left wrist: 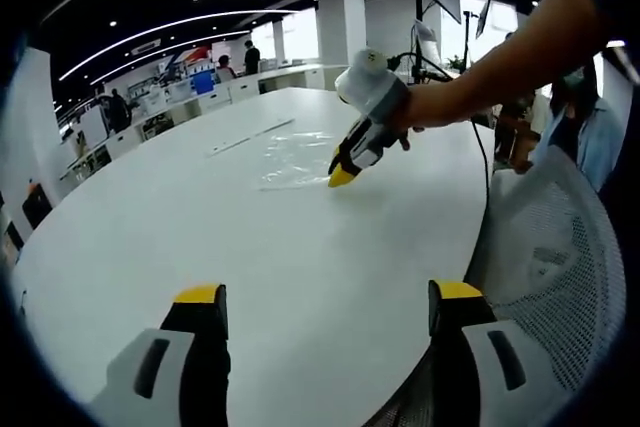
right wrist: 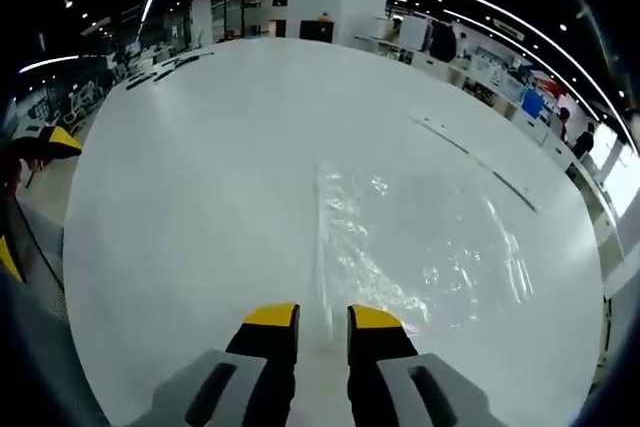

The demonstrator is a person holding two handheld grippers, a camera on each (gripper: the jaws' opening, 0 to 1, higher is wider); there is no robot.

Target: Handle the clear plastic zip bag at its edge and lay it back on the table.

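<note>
The right gripper (right wrist: 322,319), jaws narrowly parted and not yet clamped, straddles the near edge of the clear zip bag (right wrist: 420,237) lying flat on the white table (right wrist: 180,197), while the left gripper (left wrist: 325,309) waits wide open, holding nothing.

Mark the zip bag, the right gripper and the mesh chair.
zip bag (right wrist: 420,247): right gripper view, crinkled middle of the clear film.
right gripper (left wrist: 342,176): left gripper view, yellow tips at the bag's edge.
mesh chair (left wrist: 555,257): left gripper view, white mesh backrest.
</note>
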